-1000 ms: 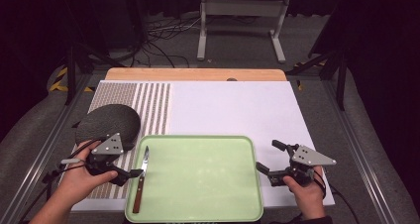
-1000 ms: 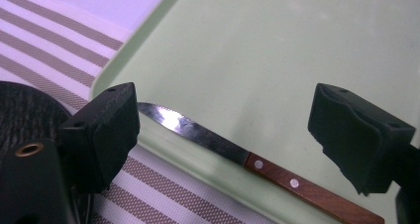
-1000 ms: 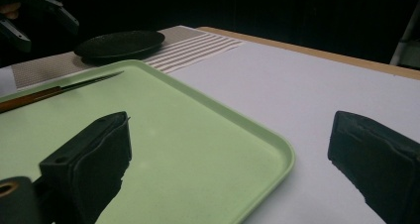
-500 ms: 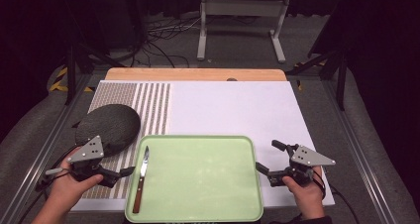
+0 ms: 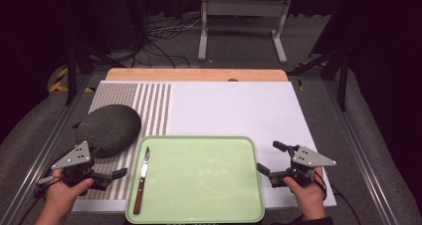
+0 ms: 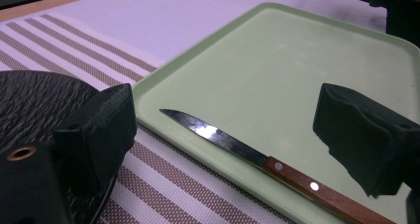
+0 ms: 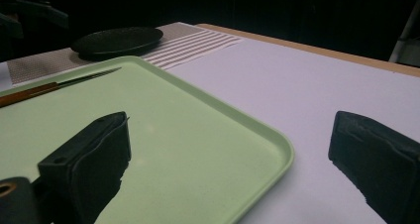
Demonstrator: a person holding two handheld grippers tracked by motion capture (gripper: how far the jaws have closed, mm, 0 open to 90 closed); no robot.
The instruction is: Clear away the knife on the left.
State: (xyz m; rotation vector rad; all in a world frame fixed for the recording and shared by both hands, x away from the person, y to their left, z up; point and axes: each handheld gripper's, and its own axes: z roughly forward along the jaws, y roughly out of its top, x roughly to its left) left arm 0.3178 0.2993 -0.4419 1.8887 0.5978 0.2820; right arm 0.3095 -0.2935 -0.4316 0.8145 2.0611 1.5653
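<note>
High view: left gripper [image 5: 115, 174] beside tray [image 5: 199, 220] edge, empty.

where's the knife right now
In the high view the knife lies along the left edge of the green tray, blade pointing away from the person, just right of the open left claw.

I hold my left gripper [image 5: 112, 175] low, jaws wide apart with nothing between them. My right gripper [image 5: 268, 160] sits low too, jaws wide apart, nothing between its fingertips.
</note>
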